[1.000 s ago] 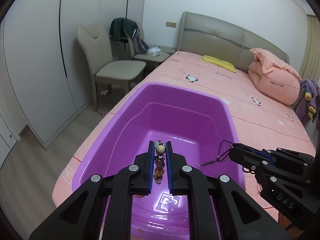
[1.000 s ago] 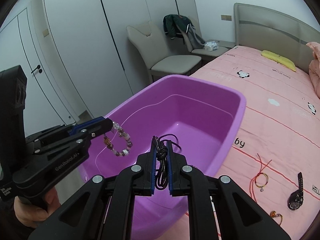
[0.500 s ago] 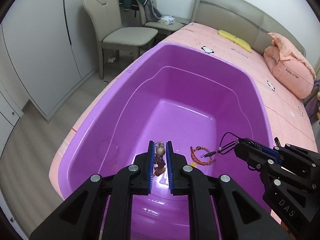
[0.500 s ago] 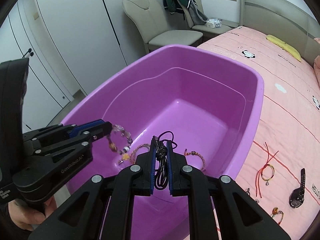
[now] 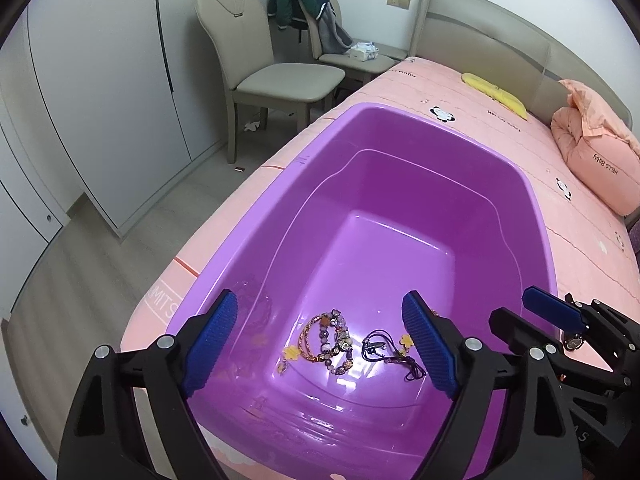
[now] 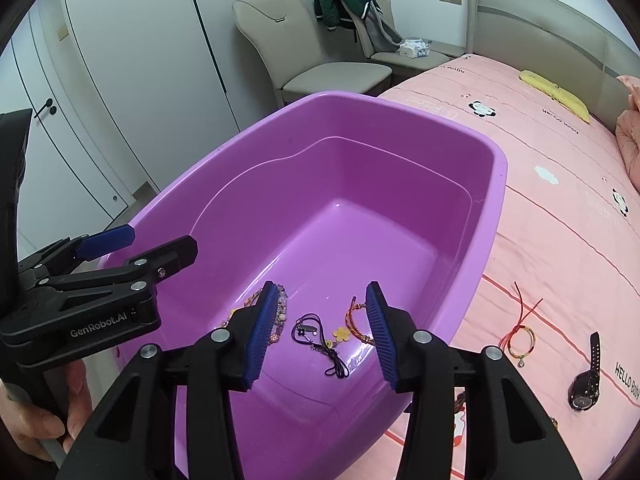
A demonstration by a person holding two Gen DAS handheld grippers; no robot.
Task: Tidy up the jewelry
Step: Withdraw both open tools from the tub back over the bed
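1. A bedroom: a purple plastic tub [image 5: 536, 216] sits on the pink bed [image 6: 560, 208].
2. The beaded bracelet [image 5: 334, 340] and black cord necklace [image 6: 316, 334] lie on the tub's near floor.
3. The left gripper [image 5: 320, 344] and right gripper [image 6: 322, 330] have just been opening; jaws apart, nothing between them.

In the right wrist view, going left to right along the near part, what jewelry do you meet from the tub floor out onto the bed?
Beaded bracelet → black cord necklace → braided bracelet with yellow flower → red string bracelet → black watch.

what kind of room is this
Most likely a bedroom: a bed with pink bedding and a padded headboard, white wardrobe doors, and a chair beside another draped with a jacket.
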